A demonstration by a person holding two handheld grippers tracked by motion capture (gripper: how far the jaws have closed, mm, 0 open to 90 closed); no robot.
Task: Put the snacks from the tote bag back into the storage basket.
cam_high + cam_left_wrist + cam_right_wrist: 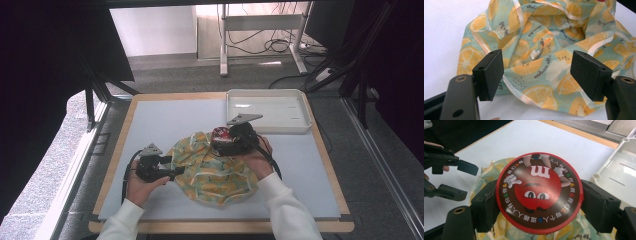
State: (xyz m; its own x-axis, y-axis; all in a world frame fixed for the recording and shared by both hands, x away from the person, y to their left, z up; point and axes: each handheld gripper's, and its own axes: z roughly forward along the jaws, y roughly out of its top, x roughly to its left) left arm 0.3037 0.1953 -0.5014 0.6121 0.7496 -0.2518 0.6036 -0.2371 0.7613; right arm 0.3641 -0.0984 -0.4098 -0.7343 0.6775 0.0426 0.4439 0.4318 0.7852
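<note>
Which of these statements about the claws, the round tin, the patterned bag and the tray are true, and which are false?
1. The right claw grips a round red tin by its sides. True.
2. The left claw is shut on the cloth bag. False: its jaws stand open, with the cloth between and beyond them.
3. The bag is printed with orange slices. True.
4. The white tray holds the tin. False: the tin is held above the bag, and the tray has nothing in it.
5. The tray sits at the far right of the table. True.
</note>
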